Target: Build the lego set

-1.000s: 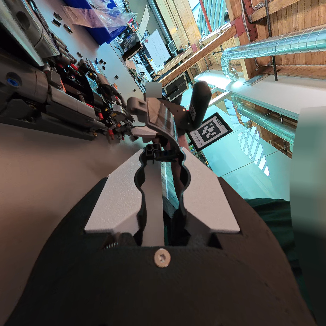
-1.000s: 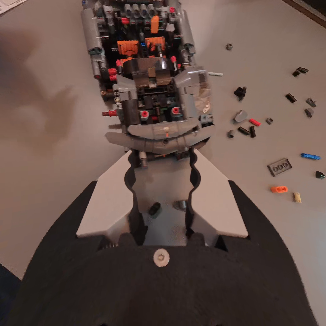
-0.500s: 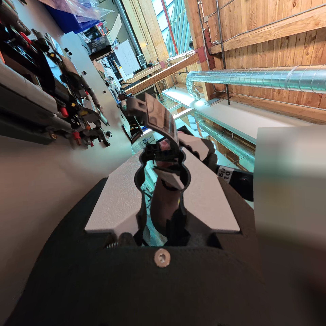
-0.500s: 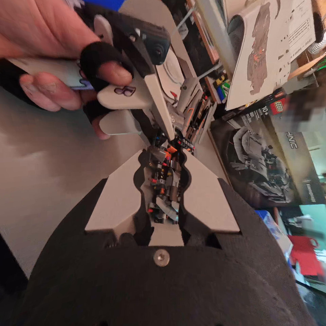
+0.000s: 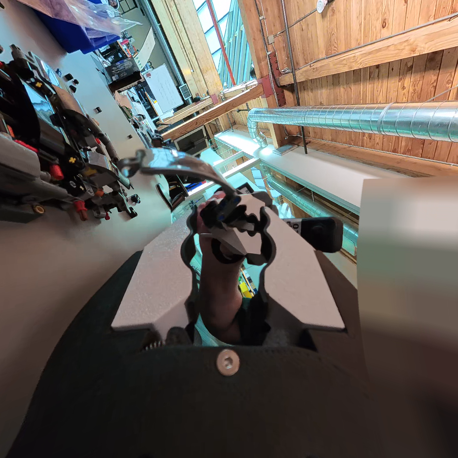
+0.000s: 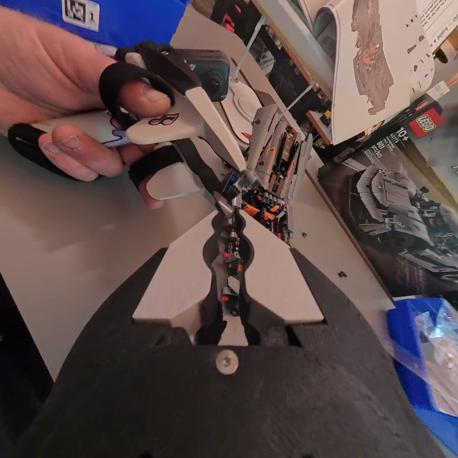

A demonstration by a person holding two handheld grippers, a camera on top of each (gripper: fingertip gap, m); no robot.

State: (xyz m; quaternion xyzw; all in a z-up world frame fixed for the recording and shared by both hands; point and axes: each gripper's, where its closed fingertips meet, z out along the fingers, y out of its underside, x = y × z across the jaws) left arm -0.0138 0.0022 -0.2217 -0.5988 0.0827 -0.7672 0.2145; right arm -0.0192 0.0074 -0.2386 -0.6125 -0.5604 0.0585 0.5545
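My 2 sets of jaws are both clamped on the curved grey panel [image 5: 178, 163], held aloft beside the car model [image 6: 275, 173]; opposing pulls could pop its black connector [image 5: 215, 218] loose.

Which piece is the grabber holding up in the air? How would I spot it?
Find the big grey Lego car lying on the table. Beside its nose, the left gripper lifts a shiny curved grey panel. Unlike the car's parts, it hangs free in the air.

The lego car [image 5: 44, 158] runs off the left edge; bagged parts [image 6: 436, 347] are blurred.
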